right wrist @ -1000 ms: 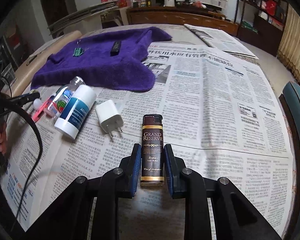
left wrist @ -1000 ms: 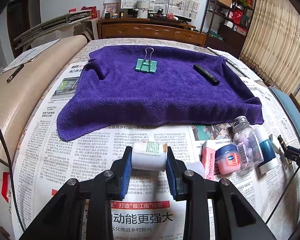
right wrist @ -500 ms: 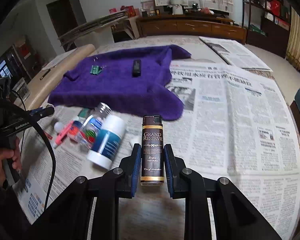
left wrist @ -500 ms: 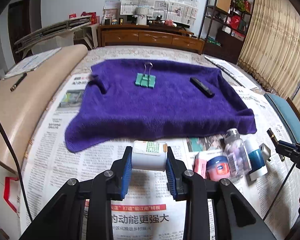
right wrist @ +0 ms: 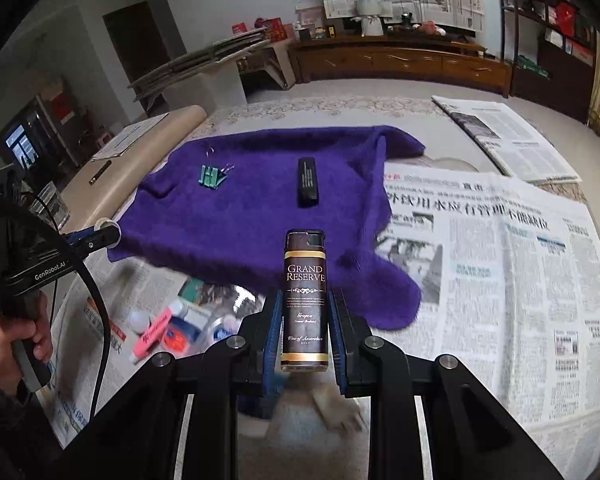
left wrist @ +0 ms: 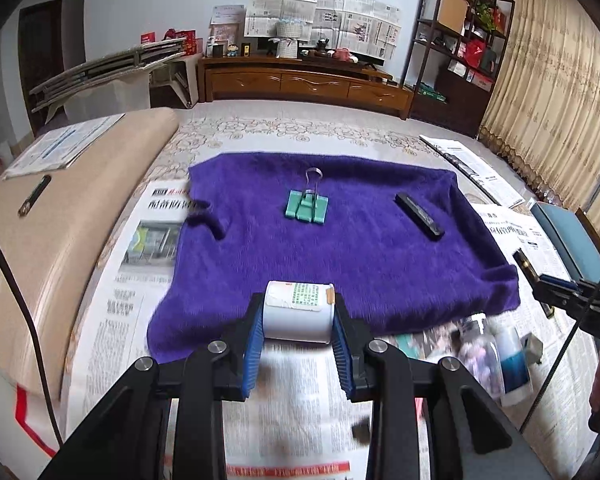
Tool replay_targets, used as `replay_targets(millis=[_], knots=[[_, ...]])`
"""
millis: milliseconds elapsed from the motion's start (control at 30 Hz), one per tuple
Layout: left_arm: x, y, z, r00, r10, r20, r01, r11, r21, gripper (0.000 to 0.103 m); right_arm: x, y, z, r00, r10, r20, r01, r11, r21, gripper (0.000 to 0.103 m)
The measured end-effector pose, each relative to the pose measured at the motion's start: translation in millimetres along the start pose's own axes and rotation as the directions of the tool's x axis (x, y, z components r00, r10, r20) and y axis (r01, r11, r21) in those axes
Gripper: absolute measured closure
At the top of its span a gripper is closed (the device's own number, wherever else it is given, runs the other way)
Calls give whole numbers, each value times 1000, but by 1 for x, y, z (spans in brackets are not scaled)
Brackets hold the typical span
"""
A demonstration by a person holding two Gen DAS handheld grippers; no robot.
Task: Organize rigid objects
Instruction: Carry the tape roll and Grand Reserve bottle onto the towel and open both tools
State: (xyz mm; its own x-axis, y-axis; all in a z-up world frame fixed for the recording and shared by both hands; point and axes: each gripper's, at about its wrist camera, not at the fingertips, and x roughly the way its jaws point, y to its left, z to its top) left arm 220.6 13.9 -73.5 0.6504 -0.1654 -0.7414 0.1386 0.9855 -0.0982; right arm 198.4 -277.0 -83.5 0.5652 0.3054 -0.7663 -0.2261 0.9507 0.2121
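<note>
My left gripper (left wrist: 298, 318) is shut on a small white bottle (left wrist: 298, 310) with a green label, held above the near edge of the purple towel (left wrist: 340, 248). My right gripper (right wrist: 303, 320) is shut on a brown "Grand Reserve" lighter (right wrist: 305, 300), held above the towel's near corner (right wrist: 380, 292). On the towel lie a green binder clip (left wrist: 307, 206) and a black flat stick (left wrist: 419, 221); both show in the right wrist view too, the clip (right wrist: 211, 176) and the stick (right wrist: 308, 182).
Newspaper (right wrist: 500, 264) covers the table. Loose items lie near the towel's front: a clear pill bottle (left wrist: 480, 356), a white and blue tube (left wrist: 514, 364), a pink marker (right wrist: 152, 332). A beige roll (left wrist: 60, 232) lies along the left edge.
Both grippers have lifted and moved forward toward the towel, still holding the bottle and the lighter. The loose items have dropped lower in both views.
</note>
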Motion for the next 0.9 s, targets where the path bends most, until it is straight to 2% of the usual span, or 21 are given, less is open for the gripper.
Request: replay_targets(millis=[200,367,667,900], knots=[[16,2,26,1000,-5,0,5,1000,10,73,27,11,39,1000,13,0,-13,1000,-28,80],[31,6,36,1000,-2,-8,2,1000,13,73,51,19,57,1000,9,-21,-11,998,-56,80],[62,3,47,999,4,-33,-3,999,33,73,91,27,61,994,-14,-109,2,994,-112,80],[83,5,43,999,-7,-53,9,1000,29,73,106,30,58,988,-39,-152,15,987,-157,80]])
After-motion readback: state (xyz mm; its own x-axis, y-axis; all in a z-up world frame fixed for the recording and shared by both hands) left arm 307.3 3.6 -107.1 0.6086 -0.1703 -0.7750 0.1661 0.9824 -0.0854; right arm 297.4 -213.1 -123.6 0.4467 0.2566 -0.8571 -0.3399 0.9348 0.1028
